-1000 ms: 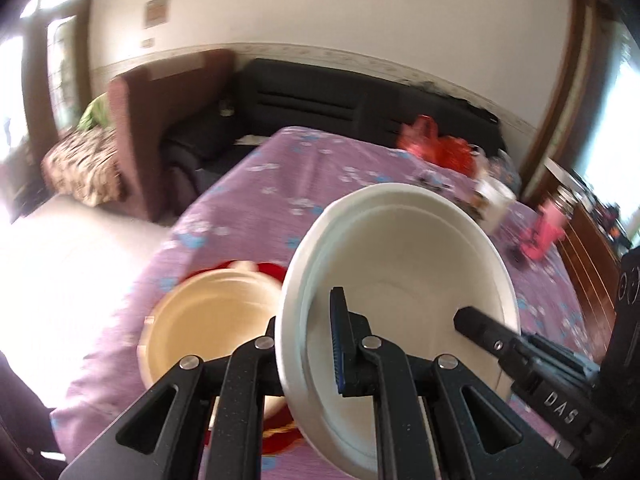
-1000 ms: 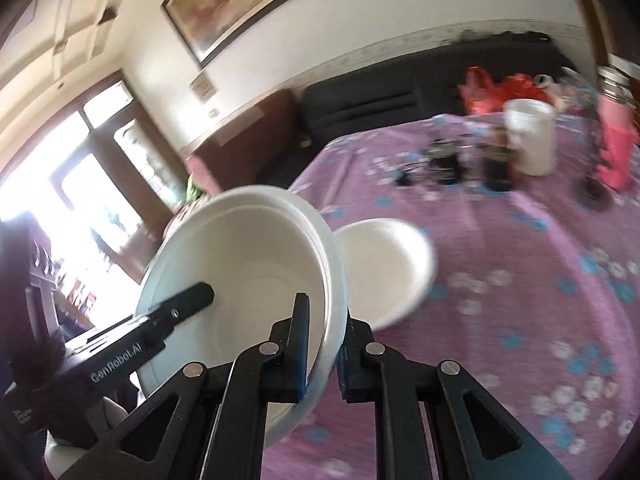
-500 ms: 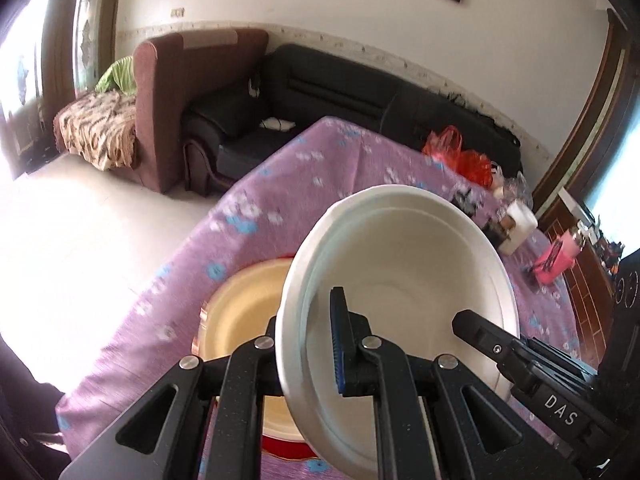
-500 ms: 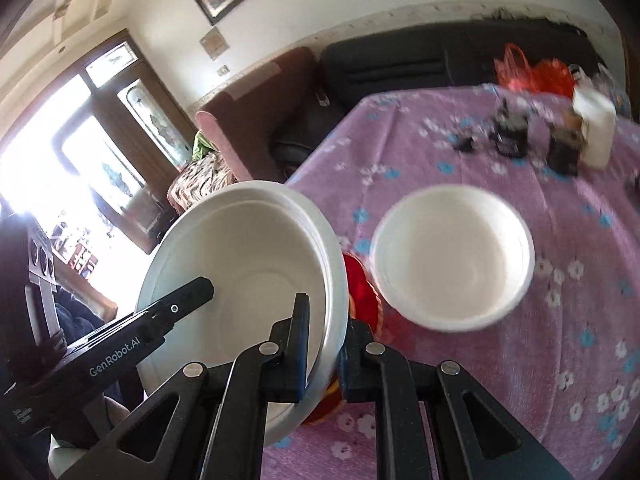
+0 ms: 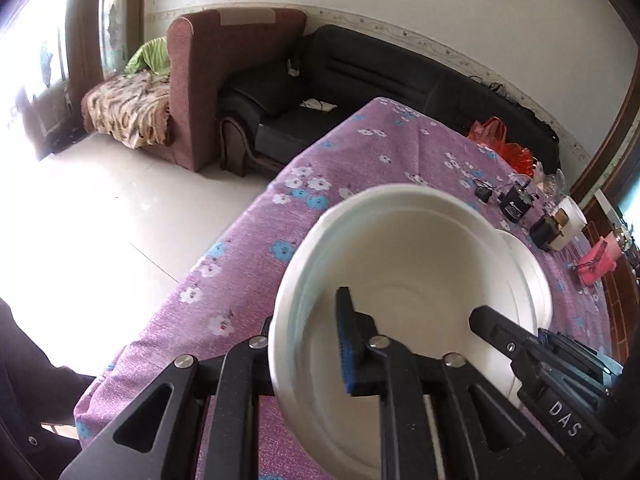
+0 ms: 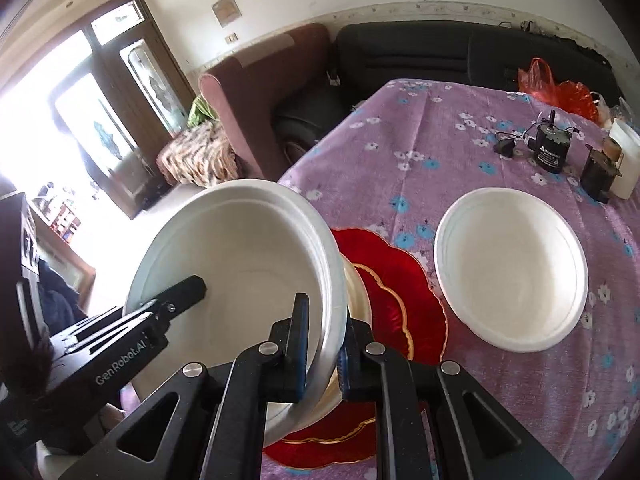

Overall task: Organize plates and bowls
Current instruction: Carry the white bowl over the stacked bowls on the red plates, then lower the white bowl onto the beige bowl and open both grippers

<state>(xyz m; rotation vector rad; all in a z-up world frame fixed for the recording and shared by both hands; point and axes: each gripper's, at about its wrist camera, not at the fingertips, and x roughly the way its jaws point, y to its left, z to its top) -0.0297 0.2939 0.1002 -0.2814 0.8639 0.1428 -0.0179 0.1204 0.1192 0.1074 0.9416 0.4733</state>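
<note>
Both tools grip the same white bowl (image 6: 240,264), one on each side of its rim, and carry it tilted above the near edge of the surface (image 5: 360,152), which is covered by a purple flowered cloth. The left gripper (image 5: 308,344) has its fingers closed onto the bowl's left wall, the blue-padded finger (image 5: 346,344) inside and the other outside, and the right gripper (image 6: 324,344) clamps the opposite wall the same way, one finger in, one out. In the right wrist view, a red plate (image 6: 396,292) with a gold scalloped border lies directly under the held bowl at the near edge, and a cream-coloured dish seems to sit on it, mostly hidden by the bowl. A second white bowl (image 6: 512,268) rests on the cloth just beside the red plate, toward the middle of the surface. Small dark gadgets, a white cup and an orange bag stand at the far right corner, well apart from the dishes. The step in hand appears to be transporting the bowl toward a stack. The next move likely calls for levelling it, centring it over the resting white bowl so the two nest, lowering it squarely, and only then spreading both pairs of fingers together so it does not tip.
</note>
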